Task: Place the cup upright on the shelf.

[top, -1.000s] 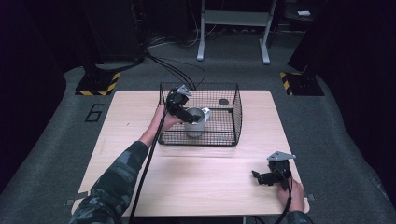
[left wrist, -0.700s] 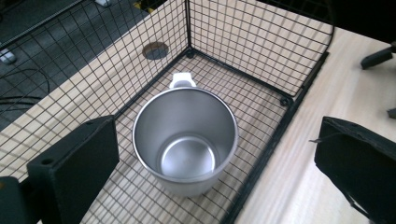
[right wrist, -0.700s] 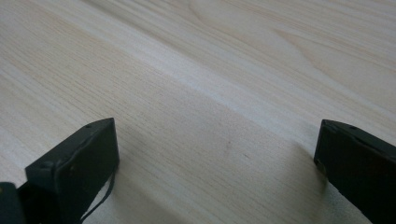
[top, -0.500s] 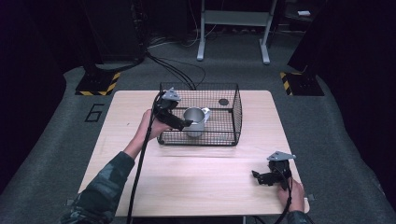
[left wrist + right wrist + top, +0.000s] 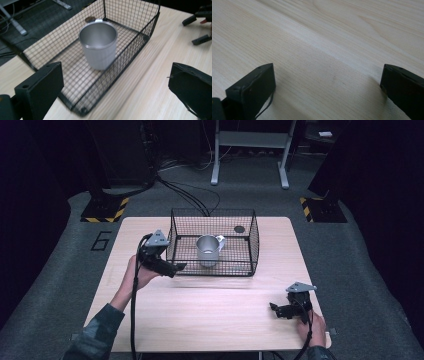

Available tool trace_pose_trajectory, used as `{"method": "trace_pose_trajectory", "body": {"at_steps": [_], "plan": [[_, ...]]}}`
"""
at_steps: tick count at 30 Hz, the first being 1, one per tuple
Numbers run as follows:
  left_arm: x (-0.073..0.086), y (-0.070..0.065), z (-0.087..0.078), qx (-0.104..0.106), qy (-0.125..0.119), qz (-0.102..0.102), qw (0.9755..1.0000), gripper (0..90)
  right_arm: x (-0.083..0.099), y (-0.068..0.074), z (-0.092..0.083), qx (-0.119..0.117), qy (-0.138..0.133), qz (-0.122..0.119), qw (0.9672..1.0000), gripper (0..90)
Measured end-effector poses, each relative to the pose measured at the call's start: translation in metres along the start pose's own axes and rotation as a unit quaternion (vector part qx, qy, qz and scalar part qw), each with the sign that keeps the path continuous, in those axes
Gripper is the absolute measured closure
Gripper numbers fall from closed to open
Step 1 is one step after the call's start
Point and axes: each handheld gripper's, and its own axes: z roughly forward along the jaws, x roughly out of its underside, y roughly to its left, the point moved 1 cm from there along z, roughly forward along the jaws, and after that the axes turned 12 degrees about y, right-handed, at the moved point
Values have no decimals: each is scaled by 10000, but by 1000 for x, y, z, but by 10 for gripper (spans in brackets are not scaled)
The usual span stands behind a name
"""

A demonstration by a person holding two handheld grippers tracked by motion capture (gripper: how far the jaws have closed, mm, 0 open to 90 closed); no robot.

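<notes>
A silver metal mug (image 5: 208, 250) (image 5: 99, 48) stands upright inside a black wire basket (image 5: 250, 270) (image 5: 147, 27) at the back middle of the wooden table. My left gripper (image 5: 175, 268) (image 5: 117, 85) hovers open just outside the basket's left front corner, with nothing between its jaws. My right gripper (image 5: 275, 310) (image 5: 328, 87) is open low over bare wood near the front right corner, also holding nothing.
A small dark round object (image 5: 239, 229) lies in the basket's back right corner. The wooden table (image 5: 200, 310) has free room in front of the basket. Cables (image 5: 132, 320) trail from both grippers toward the front edge. Grey carpet surrounds the table.
My left gripper has come out of the basket and drawn back to the left front, leaving the mug standing inside. The right gripper has stayed put.
</notes>
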Motion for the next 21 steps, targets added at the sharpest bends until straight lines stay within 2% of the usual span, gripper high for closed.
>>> {"method": "trace_pose_trajectory", "body": {"at_steps": [5,11,13,15,17,19,21], "plan": [[36,-3,-8,-158,46,-161,9997,1,0,0,0,0,1,1,10000,0],[85,-3,-12,-327,22,-564,9979,1,0,0,0,2,-1,2,10000,0],[101,-2,-11,-415,52,-718,9965,1,0,0,0,2,-1,2,10000,0],[116,0,-9,-414,60,-920,9949,1,0,0,0,1,0,4,10000,0],[128,1,-6,-547,151,-1008,9933,1,0,0,0,2,-1,2,10000,0],[143,3,-1,-553,241,-1161,9914,1,0,0,0,1,1,1,10000,0],[155,3,4,-660,299,-1273,9892,1,0,0,0,2,0,2,10000,0]]}}
